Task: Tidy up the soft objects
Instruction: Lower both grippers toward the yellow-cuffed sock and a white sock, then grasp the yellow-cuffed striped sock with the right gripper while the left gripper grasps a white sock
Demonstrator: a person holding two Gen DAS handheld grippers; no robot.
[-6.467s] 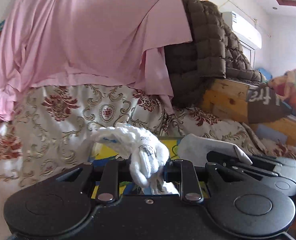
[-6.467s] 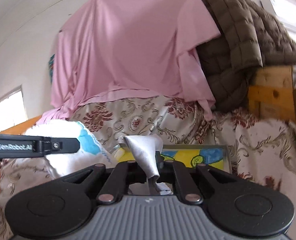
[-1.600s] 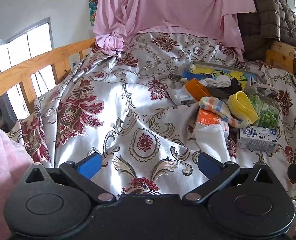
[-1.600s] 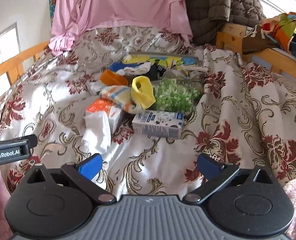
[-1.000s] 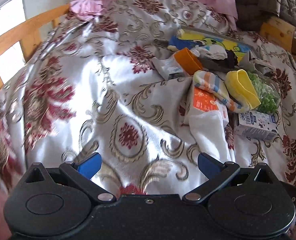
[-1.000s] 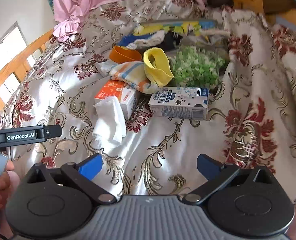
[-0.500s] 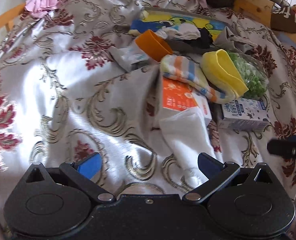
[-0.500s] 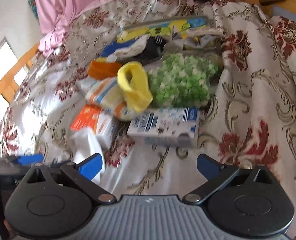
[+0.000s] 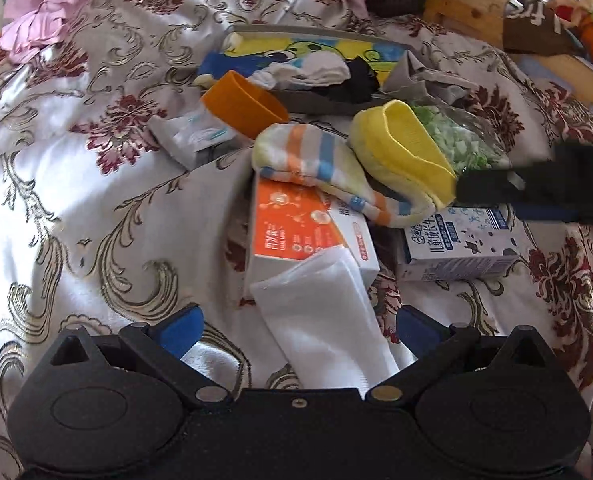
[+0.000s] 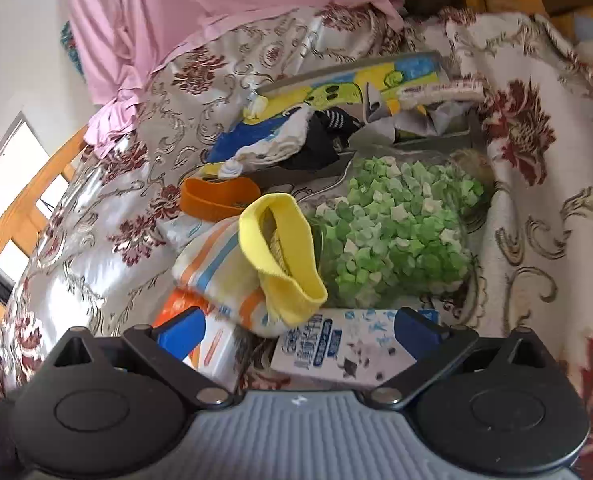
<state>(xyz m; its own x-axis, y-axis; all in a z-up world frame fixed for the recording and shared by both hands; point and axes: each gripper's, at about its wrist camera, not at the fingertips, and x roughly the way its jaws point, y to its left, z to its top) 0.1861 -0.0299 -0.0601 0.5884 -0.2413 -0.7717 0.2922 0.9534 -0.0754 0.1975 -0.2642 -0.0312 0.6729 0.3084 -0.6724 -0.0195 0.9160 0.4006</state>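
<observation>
A pile of socks lies on the floral bed cover. My left gripper (image 9: 300, 326) is open, its blue fingertips on either side of a white sock (image 9: 320, 320) that drapes off an orange box (image 9: 292, 228). My right gripper (image 10: 298, 330) is open, low over a yellow-cuffed striped sock (image 10: 280, 256) and a milk carton (image 10: 348, 344). The same striped sock (image 9: 316, 168) with its yellow cuff (image 9: 404, 152) shows in the left wrist view. An orange sock (image 9: 244, 106) lies further back. A shallow cartoon-print tray (image 9: 308, 46) holds white, blue, black and grey socks.
A clear bag of green paper stars (image 10: 396, 228) lies beside the tray. A tissue pack (image 9: 192, 136) lies left of the pile. The milk carton (image 9: 460, 248) shows in the left wrist view. A wooden bed rail (image 10: 28, 208) runs at left; pink cloth (image 10: 200, 12) hangs behind.
Earlier each gripper held a sock over the tray; both are now open and empty. Both have moved forward and down toward the pile, the left onto the white sock, the right toward the yellow-cuffed sock.
</observation>
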